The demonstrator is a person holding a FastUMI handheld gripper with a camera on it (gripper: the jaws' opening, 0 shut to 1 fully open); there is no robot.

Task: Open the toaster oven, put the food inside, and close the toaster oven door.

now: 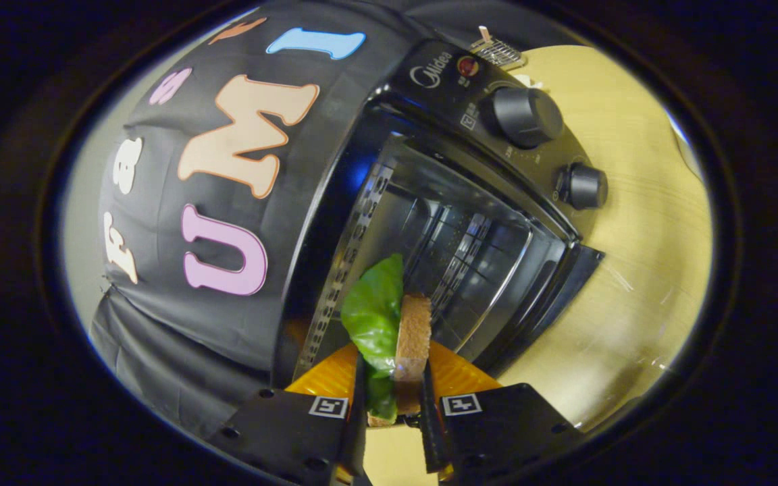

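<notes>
— Nearest me? Gripper (392, 398), clenched on the sandwich (410, 344): both fingers press its sides, one on the lettuce (374, 317), the other on the bread.

— Left to right, please.

— Booth wall on the left. Then the oven (456, 202), seen tilted, with its door (544, 297) open and swung down toward the worktop (639, 270). I can see the bare cavity with slotted side walls. An orange plate (335, 378) lies just behind the fingers, under the sandwich.

— Where is the sandwich against the oven?

— Upright between the fingers, just ahead of the cavity's mouth. I can't tell whether it is past the threshold.

— And right?

— Two knobs (524, 116) on the oven's panel, then a small metal rack (497, 50) on the worktop behind the oven.
</notes>
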